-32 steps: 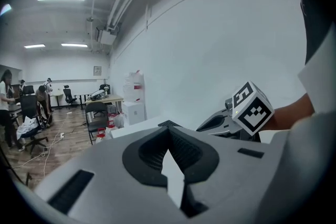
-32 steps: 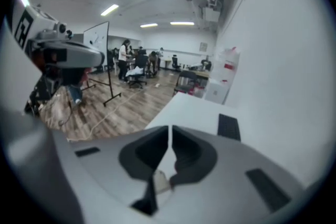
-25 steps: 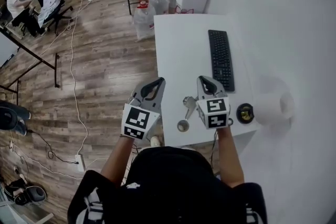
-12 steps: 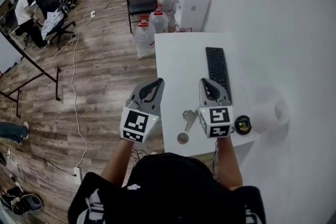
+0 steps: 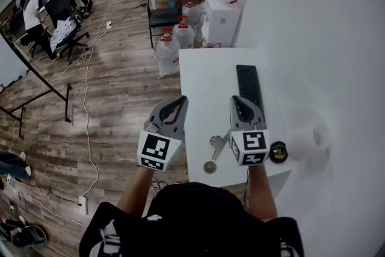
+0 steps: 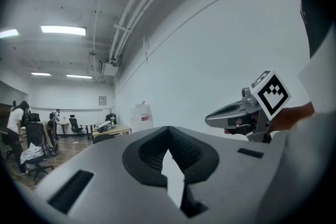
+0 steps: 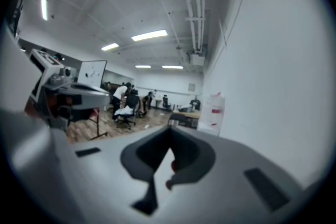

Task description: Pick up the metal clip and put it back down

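- My left gripper [image 5: 175,106] and right gripper [image 5: 239,106] both had their jaws closed on nothing.
- The metal clip [image 5: 215,147] lay on the white table [image 5: 204,75] near its front edge, between the grippers.
- Hazard: descending with closed jaws could push the clip off that edge.
- The keyboard [image 5: 249,86] behind and the dark round object [image 5: 278,152] at right did not obstruct the approach.

Even, bright illumination from ceiling light strips [image 6: 63,30], far left; white wall [image 5: 319,21] at right washed out. Strong fisheye bending and dark corners in both gripper views. Right gripper view soft throughout, near foreground blurred.
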Demonstrator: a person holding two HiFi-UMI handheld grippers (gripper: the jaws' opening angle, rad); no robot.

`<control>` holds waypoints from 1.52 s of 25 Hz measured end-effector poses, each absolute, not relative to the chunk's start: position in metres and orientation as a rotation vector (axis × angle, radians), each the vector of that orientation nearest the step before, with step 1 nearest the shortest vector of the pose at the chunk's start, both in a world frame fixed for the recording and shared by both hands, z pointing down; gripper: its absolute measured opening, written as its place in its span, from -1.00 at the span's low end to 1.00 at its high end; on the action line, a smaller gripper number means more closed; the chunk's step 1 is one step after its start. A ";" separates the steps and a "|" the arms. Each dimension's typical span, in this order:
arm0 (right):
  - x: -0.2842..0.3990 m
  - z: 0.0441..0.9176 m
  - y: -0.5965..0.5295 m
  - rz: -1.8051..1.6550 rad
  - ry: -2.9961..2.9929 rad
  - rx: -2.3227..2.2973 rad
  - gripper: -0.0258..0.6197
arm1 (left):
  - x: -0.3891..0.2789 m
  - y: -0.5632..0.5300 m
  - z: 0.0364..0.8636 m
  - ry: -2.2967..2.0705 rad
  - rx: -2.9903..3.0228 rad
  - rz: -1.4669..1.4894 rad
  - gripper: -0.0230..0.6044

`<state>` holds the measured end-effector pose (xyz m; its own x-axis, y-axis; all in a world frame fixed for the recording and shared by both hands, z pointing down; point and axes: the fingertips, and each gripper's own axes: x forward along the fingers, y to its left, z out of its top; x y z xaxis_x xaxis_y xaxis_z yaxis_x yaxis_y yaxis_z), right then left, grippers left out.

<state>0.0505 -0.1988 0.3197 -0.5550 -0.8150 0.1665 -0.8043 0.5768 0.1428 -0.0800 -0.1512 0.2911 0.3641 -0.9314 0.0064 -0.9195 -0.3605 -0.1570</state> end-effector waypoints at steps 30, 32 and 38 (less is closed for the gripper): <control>0.049 0.331 -0.206 -0.082 -2.591 1.313 -0.82 | -0.085 -0.160 0.298 1.757 -2.498 -0.094 -0.85; 0.049 0.330 -0.205 -0.081 -2.592 1.311 -0.82 | -0.085 -0.159 0.297 1.758 -2.495 -0.095 -0.85; 0.050 0.332 -0.205 -0.083 -2.601 1.304 -0.82 | -0.082 -0.159 0.299 1.759 -2.488 -0.103 -0.85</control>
